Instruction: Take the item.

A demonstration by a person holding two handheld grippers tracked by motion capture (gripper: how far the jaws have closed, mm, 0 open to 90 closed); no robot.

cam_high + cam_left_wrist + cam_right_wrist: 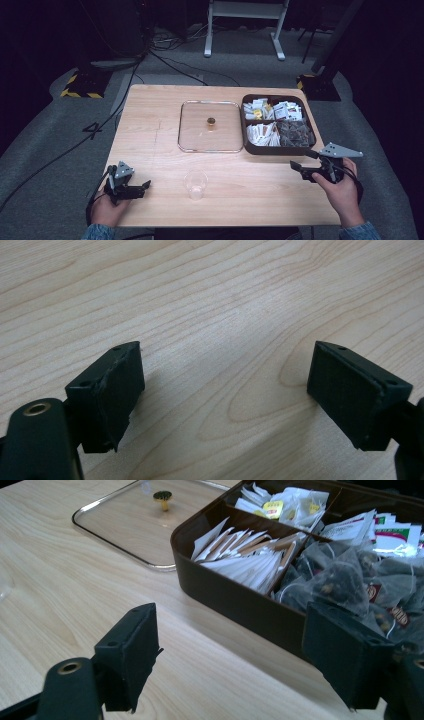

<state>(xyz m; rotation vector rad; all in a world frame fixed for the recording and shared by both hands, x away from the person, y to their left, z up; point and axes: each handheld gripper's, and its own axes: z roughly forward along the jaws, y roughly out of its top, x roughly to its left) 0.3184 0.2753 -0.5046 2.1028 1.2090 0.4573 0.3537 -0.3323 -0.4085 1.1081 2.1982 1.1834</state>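
A person is holding the right gripper (301,170) with its jaws spread and nothing between them, hovering just beside the near wall of a dark brown tea box (260,148) sitting at two o'clock on the wooden table (150,140). Its compartments are holding white sachets (250,555) and dark pyramid tea bags (345,582); printing on the red-and-white tags is too small to read. At eight o'clock, the left gripper (142,187) is resting with its jaws parted over bare wood.
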